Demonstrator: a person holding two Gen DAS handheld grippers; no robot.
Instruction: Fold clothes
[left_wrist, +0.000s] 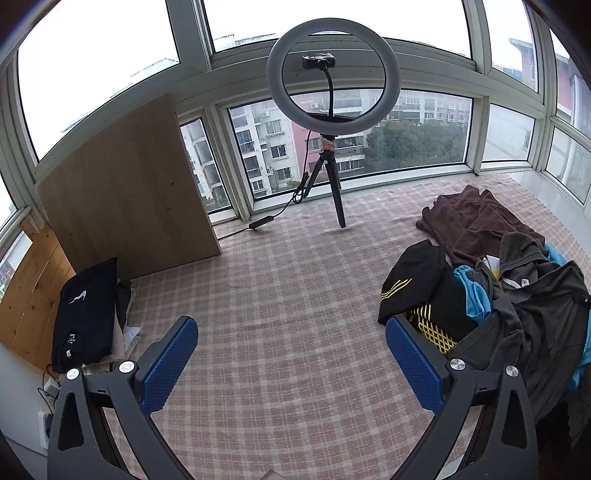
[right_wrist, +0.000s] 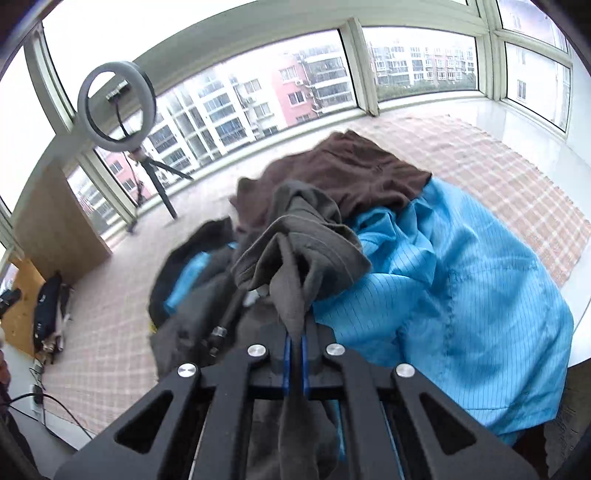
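Right wrist view shows the right gripper (right_wrist: 294, 338) with its two blue pads pressed together on a pinch of the dark grey knit garment (right_wrist: 295, 236), which bunches up ahead of the jaws and trails back beneath them. The grip sits on a ridge of cloth at the top of the heap, probably so that this one piece can be drawn free of the others. Under and beside it lie a bright blue, thinly striped shiny garment (right_wrist: 443, 273) and a crumpled brown garment (right_wrist: 354, 173), all piled together on the pink-and-white checked cloth (right_wrist: 517, 177) that covers the wide window platform.

In the left wrist view the left gripper (left_wrist: 291, 354) hangs with its jaws spread wide and nothing between the blue ribbed pads (left_wrist: 170, 362); only bare checked cloth shows in the gap. It waits over the open middle of the platform, which looks like the space kept free for spreading and folding. The heap lies to its right, with a black garment with yellow stripes (left_wrist: 410, 291) at its near edge. At the far left a folded black garment with a white mark (left_wrist: 86, 310) leans against a light wooden board (left_wrist: 129, 192), seemingly the place for finished pieces. A white ring light on a black tripod (left_wrist: 332, 88) stands by the windows, clear of the working area.

Judging by this, the task is at its pick-up step: one piece folded, several remaining.
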